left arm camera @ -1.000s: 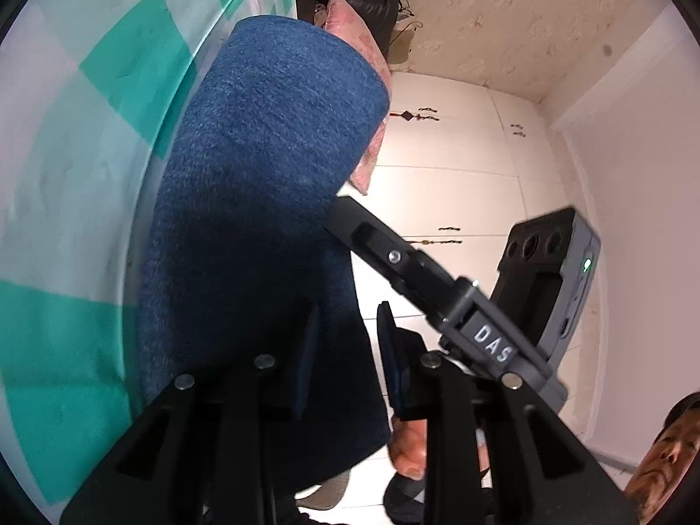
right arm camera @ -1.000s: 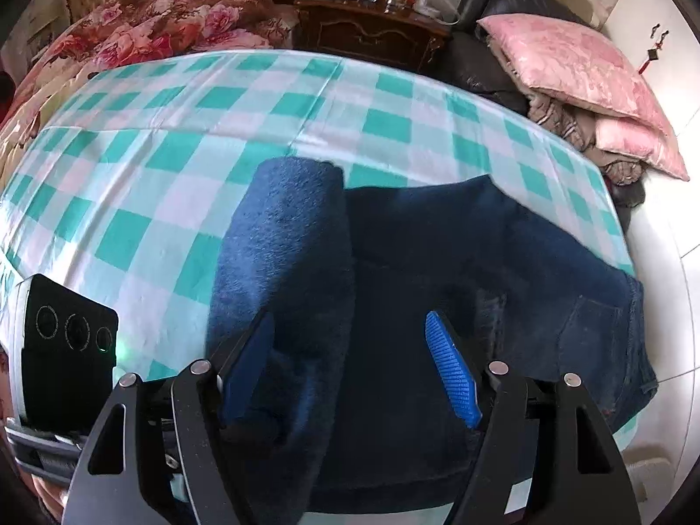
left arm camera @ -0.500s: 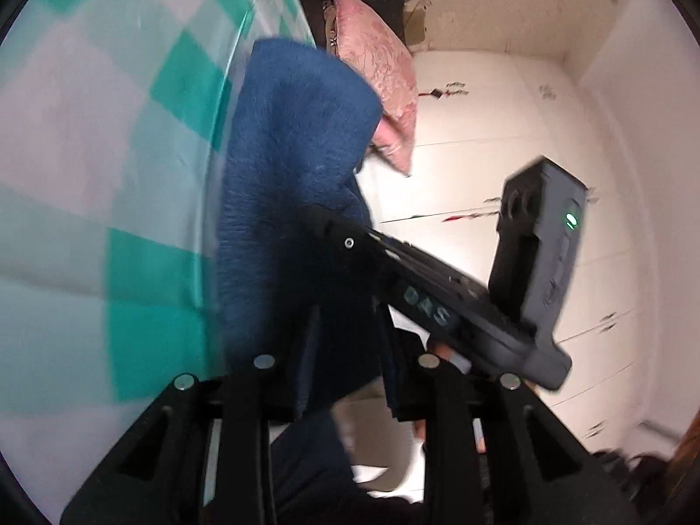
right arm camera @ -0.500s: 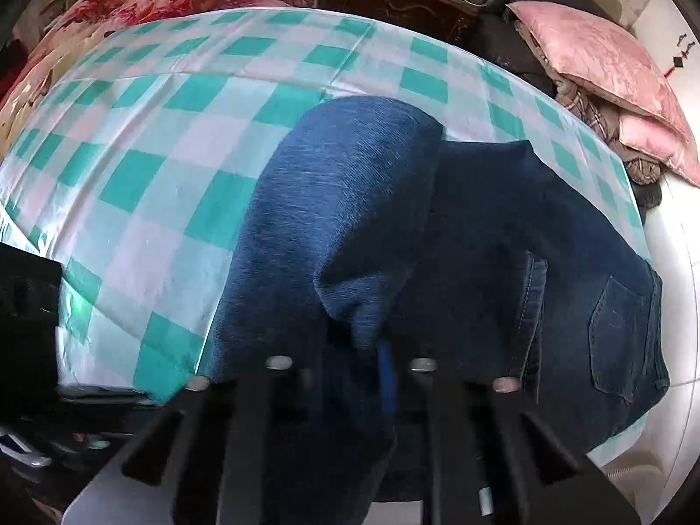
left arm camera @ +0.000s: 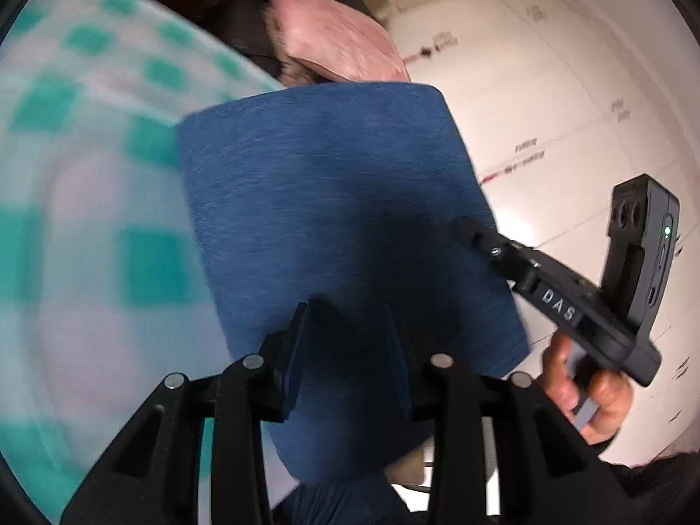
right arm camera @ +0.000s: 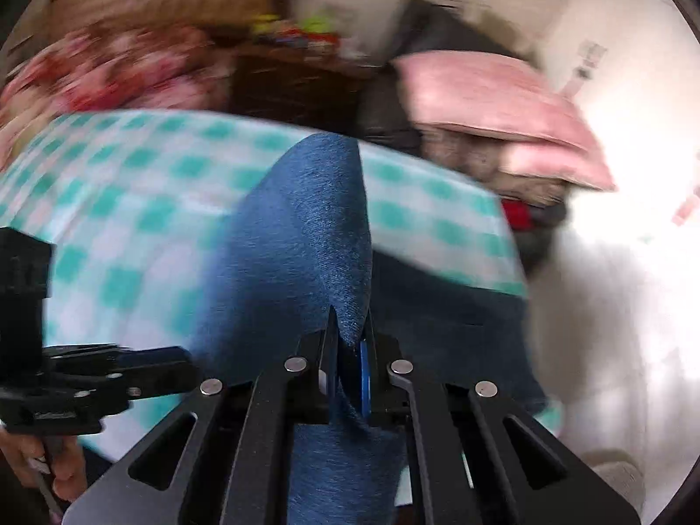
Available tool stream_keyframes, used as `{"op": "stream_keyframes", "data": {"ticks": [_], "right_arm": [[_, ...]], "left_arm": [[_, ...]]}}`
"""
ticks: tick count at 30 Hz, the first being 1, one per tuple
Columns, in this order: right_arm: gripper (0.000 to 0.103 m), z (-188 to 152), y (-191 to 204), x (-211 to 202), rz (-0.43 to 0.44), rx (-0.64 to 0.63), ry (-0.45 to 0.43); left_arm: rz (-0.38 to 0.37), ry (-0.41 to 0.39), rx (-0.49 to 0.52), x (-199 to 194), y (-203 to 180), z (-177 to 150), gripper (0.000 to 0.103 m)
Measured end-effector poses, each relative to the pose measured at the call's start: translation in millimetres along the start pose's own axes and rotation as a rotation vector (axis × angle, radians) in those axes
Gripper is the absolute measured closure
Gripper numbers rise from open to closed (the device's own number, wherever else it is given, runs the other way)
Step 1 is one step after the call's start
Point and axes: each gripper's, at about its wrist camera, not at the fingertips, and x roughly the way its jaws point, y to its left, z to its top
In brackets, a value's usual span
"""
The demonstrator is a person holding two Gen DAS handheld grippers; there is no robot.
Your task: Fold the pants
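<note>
Blue denim pants, plain weave, no pockets or seams visible on the raised part; lifted off the bed, which has a green-and-white checked sheet. Fabric hangs as one broad panel in the left wrist view, folded over at its top edge.

Left gripper: jaws opening, denim between its fingers; the fabric lies against the left finger, but whether both pads press it I cannot tell.

Right gripper: pressed together, pinching a narrow ridge of the pants, cloth bunched between the two fingers and draping below them.

Left wrist view only: the right gripper from the side, tip at the right edge of the denim, with the hand holding it; white cabinet doors behind; pink pillow above the pants.

Right wrist view only: rest of the pants, darker, lying flat on the bed at its right edge; left gripper body at lower left; floral quilt, dark wooden nightstand, stacked pink pillow. Background heavily blurred.
</note>
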Motion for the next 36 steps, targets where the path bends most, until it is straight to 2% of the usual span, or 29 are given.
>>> {"op": "stream_keyframes", "data": {"ticks": [2, 3, 6, 9, 11, 13, 16, 18, 20, 21, 22, 26, 27, 28, 29, 30, 31, 33, 36], "right_arm": [[0.098, -4.0, -47.7, 12.4, -0.062, 0.048, 0.015], [0.098, -6.8, -71.4, 21.3, -0.080, 0.073, 0.030], [0.098, -27.9, -144.5, 78.3, -0.116, 0.151, 0.106], [0.098, -44.5, -184.0, 141.3, -0.085, 0.190, 0.197], [0.098, -59.1, -199.5, 178.5, -0.020, 0.205, 0.234], [0.098, -68.0, -207.7, 192.7, 0.047, 0.231, 0.223], [0.095, -73.0, -214.9, 193.6, 0.073, 0.262, 0.195], [0.093, -72.4, -222.9, 189.7, 0.115, 0.290, 0.180], [0.082, -69.3, -237.6, 184.5, 0.165, 0.348, 0.151], [0.070, -68.6, -245.6, 184.0, 0.193, 0.372, 0.139], [0.064, -67.3, -252.2, 185.3, 0.209, 0.382, 0.137], [0.062, -56.1, -261.0, 196.2, 0.266, 0.367, 0.132], [0.062, -53.3, -261.1, 199.7, 0.272, 0.366, 0.138], [0.069, -49.2, -258.5, 203.3, 0.275, 0.350, 0.138], [0.087, -45.6, -254.5, 206.4, 0.282, 0.327, 0.139], [0.098, -43.0, -252.2, 209.3, 0.298, 0.320, 0.153], [0.098, -37.8, -250.3, 208.3, 0.283, 0.313, 0.158], [0.098, -29.4, -250.1, 202.5, 0.265, 0.298, 0.115], [0.097, -32.3, -245.6, 216.8, 0.243, 0.300, 0.145]], "left_arm": [[0.009, 0.053, 0.061, 41.4, -22.6, 14.1, 0.065], [0.039, 0.075, 0.088, 63.1, -31.0, 20.4, 0.064], [0.094, 0.116, 0.106, 99.2, -34.0, 29.0, 0.064], [0.179, 0.171, 0.129, 125.1, -26.2, 19.9, 0.064], [0.236, 0.199, 0.160, 133.5, -23.5, 8.2, 0.064], [0.288, 0.202, 0.200, 144.5, -30.2, 11.9, 0.064], [0.381, 0.186, 0.278, 149.0, -45.2, 13.7, 0.065], [0.408, 0.194, 0.318, 152.5, -51.4, 9.2, 0.065], [0.438, 0.211, 0.332, 169.1, -53.5, 15.1, 0.065], [0.444, 0.212, 0.333, 171.6, -55.6, 15.8, 0.065], [0.449, 0.206, 0.329, 178.1, -55.6, 18.3, 0.065], [0.463, 0.163, 0.292, 176.1, -57.7, 20.5, 0.065], [0.463, 0.160, 0.291, 175.3, -58.5, 20.4, 0.065], [0.471, 0.155, 0.291, 175.2, -59.0, 21.9, 0.065], [0.490, 0.150, 0.295, 176.0, -59.3, 24.0, 0.065], [0.509, 0.148, 0.298, 177.3, -60.7, 25.7, 0.065], [0.537, 0.142, 0.302, 177.5, -62.9, 28.6, 0.068], [0.556, 0.132, 0.301, 178.3, -66.4, 34.5, 0.068], [0.614, 0.172, 0.270, 188.7, -61.3, 40.5, 0.063]]}}
